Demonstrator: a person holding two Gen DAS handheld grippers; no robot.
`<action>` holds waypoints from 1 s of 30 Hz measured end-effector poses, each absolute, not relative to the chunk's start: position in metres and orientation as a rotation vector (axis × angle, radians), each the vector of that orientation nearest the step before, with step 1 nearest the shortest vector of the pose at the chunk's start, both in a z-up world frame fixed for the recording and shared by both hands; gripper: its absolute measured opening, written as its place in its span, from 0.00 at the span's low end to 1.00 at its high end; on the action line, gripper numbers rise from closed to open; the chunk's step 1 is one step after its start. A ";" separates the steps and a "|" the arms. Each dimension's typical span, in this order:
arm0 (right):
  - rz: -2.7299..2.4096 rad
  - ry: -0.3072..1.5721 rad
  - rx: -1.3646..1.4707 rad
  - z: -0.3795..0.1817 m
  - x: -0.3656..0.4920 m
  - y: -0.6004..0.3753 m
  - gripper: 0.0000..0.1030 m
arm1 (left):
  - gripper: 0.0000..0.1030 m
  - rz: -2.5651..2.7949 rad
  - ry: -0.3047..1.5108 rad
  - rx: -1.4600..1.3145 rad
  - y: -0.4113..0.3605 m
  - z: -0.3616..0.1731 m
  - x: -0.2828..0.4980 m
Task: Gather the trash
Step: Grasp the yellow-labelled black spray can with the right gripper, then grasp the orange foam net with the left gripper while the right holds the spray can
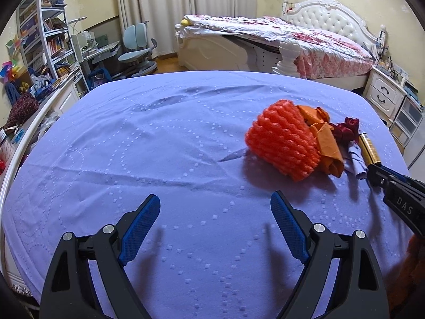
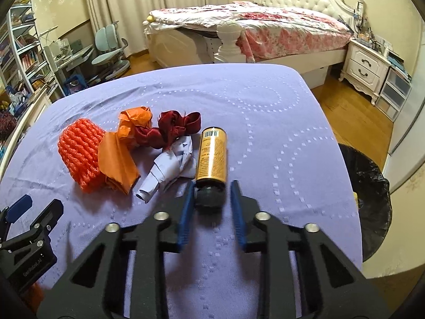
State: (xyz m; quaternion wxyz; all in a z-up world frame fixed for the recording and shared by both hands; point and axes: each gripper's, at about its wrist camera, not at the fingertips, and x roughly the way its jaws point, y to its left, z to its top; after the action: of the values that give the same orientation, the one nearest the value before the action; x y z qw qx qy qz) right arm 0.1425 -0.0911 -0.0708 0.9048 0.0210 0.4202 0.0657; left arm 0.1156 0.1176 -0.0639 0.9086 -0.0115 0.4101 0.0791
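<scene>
On the purple bedspread (image 2: 265,122) lies a heap of trash: an orange foam net (image 2: 79,151), crumpled orange paper (image 2: 119,156), a dark red ribbon (image 2: 170,130), crumpled white paper (image 2: 170,167) and a gold spray can (image 2: 212,156) with a black cap. My right gripper (image 2: 212,194) is open, its fingers on either side of the can's cap, with a gap on the right. My left gripper (image 1: 215,207) is open and empty above bare bedspread, left of the foam net (image 1: 281,141). The can (image 1: 369,148) and right gripper (image 1: 377,175) show at the left wrist view's right edge.
A bin with a black liner (image 2: 369,191) stands on the wooden floor right of the bed. Beyond are a second bed (image 2: 265,26), a white nightstand (image 2: 366,66), a desk chair (image 2: 109,47) and bookshelves (image 1: 45,34).
</scene>
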 end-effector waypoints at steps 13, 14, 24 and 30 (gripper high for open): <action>0.115 0.865 0.084 -0.070 0.150 -0.105 0.22 | 0.82 0.110 0.834 0.022 0.084 -0.062 0.143; 0.115 0.865 0.084 -0.070 0.150 -0.105 0.22 | 0.82 0.107 0.834 0.023 0.083 -0.063 0.144; 0.120 0.865 0.087 -0.072 0.152 -0.108 0.23 | 0.82 0.083 0.857 0.021 0.080 -0.065 0.137; 0.123 0.865 0.093 -0.073 0.152 -0.108 0.23 | 0.82 0.092 0.853 0.026 0.073 -0.064 0.150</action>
State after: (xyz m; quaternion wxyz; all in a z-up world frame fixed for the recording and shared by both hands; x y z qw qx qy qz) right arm 0.1522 -0.1081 -0.0730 0.9050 0.0448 0.4189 0.0593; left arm 0.1501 0.0734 -0.0643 0.9093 0.0124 0.4137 0.0444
